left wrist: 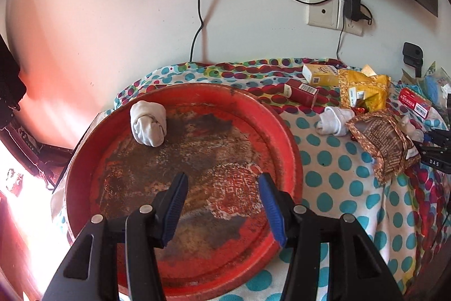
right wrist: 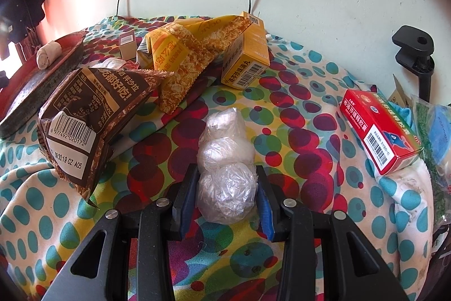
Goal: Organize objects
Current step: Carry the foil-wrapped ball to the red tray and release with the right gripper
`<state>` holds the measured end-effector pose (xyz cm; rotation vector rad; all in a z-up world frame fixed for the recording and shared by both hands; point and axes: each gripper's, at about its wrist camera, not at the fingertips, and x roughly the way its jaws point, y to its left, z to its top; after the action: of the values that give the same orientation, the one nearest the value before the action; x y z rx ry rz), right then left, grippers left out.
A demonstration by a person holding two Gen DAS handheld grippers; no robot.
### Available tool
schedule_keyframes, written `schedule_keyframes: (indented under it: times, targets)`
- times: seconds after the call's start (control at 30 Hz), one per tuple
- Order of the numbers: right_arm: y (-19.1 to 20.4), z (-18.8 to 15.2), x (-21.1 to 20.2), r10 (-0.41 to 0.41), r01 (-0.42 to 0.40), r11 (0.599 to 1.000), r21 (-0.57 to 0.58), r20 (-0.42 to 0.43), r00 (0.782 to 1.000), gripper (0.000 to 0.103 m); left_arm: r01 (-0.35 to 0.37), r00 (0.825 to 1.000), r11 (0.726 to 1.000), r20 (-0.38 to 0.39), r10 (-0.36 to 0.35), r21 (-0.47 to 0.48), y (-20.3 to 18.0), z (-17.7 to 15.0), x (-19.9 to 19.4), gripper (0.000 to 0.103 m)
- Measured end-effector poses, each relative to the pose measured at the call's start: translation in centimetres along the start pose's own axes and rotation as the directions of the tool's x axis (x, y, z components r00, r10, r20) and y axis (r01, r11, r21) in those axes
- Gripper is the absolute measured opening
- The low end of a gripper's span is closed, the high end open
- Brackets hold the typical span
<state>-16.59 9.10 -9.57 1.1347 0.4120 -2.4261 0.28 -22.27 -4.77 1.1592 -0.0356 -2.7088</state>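
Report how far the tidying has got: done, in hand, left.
Done: one rolled sock lies in the red tray. The left gripper hangs over the tray with jaws apart and nothing between them. In hand: the right gripper is shut on a plastic-wrapped bundle on the spotted cloth. Left: a second sock, the brown snack bag, yellow bag, yellow box and red box.

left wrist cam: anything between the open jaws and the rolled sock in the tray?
Nothing. In the left wrist view only the red tray's bare, worn floor separates the left gripper from the rolled sock.
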Motion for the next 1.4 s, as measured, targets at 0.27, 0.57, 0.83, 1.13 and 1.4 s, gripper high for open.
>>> schedule_keyframes:
  times: [0.27, 0.57, 0.83, 1.13, 1.4]
  targets:
    - [0.2, 0.0, 0.0, -0.024, 0.024, 1.0, -0.019, 0.002, 1.0, 0.037, 0.061, 0.998, 0.997, 0.034, -0.06, -0.038, -0.8, -1.6, -0.7, 0.053]
    - [0.0, -0.2, -0.1, -0.062, 0.062, 0.998, 0.005, -0.003, 0.998, 0.052, 0.107, 0.993, 0.989, 0.052, -0.102, -0.105, 0.4, -2.2, -0.4, 0.053]
    - [0.5, -0.1, -0.3, -0.092, 0.092, 0.996, -0.016, 0.005, 0.996, 0.047, 0.115, 0.993, 0.977, 0.049, -0.108, -0.181, 2.2, -2.5, 0.2, 0.053]
    - [1.1, 0.0, -0.4, -0.068, 0.068, 0.997, -0.029, 0.002, 0.998, 0.034, 0.103, 0.993, 0.978, 0.069, -0.092, -0.18, 2.4, -2.4, -0.1, 0.053]
    - [1.4, 1.1, -3.1, -0.11, 0.111, 0.994, -0.012, 0.025, 0.994, 0.031, 0.093, 0.994, 0.977, 0.076, -0.079, -0.194, 3.1, -2.4, -0.3, 0.053]
